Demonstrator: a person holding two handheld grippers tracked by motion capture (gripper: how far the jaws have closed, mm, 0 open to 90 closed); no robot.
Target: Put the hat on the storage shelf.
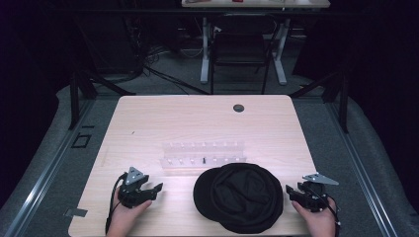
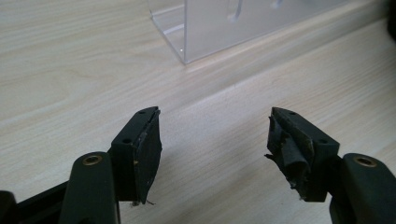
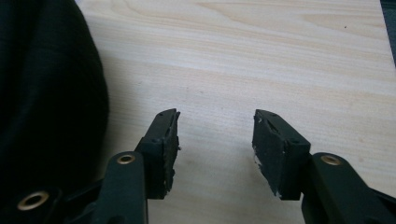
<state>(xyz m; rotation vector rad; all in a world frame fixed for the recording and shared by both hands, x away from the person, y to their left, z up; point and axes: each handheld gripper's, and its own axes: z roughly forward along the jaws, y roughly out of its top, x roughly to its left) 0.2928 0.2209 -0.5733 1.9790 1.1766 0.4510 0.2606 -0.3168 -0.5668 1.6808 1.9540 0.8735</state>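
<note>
1. Black hat (image 1: 242, 197) lying soft and limp on counter (image 1: 197, 123), between both grippers, just before clear rack (image 1: 202, 157).
2. Left gripper (image 1: 154, 189) jaws wide, empty; right gripper (image 1: 291, 193) likewise.
3. Likely light, floppy; best pinched at brim edge.

Dark room all around. Grey floor (image 1: 321, 123) with black cables (image 1: 148, 69). Black chair (image 1: 240, 49) behind the far edge of the light wooden tabletop (image 1: 197, 118). White-legged table (image 1: 247, 4) farther back.
</note>
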